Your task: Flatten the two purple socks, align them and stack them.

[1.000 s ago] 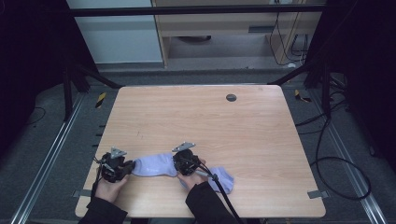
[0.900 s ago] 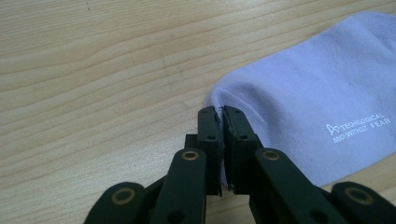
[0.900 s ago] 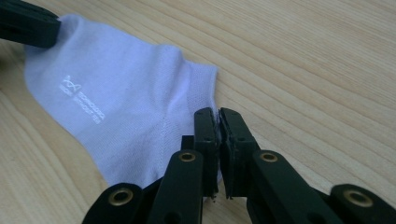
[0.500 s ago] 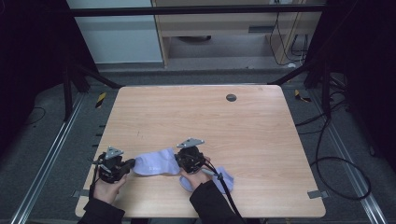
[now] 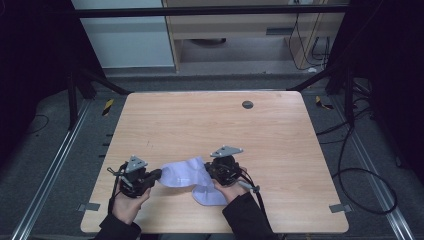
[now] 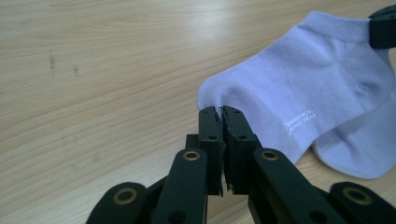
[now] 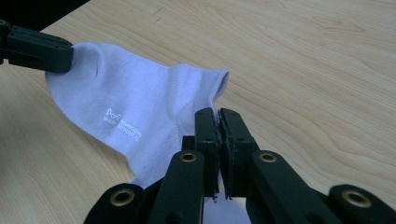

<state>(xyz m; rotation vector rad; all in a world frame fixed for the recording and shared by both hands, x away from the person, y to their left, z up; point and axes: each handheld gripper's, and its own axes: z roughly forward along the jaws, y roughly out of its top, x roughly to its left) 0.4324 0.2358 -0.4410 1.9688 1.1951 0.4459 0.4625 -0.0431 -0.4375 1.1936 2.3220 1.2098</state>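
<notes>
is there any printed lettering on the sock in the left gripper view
Yes, the pale lilac sock carries small white lettering on its side, near the left gripper shut on its toe end.

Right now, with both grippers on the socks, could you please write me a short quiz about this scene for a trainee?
1. True or false: the left gripper is shut on the upper sock.
2. How many socks lie on the table?
3. Which end of the upper sock does the right gripper pinch: A the toe, B the cuff?

Key: 1 true; 2 two, the upper one across the lower sock; 3 B.
</notes>
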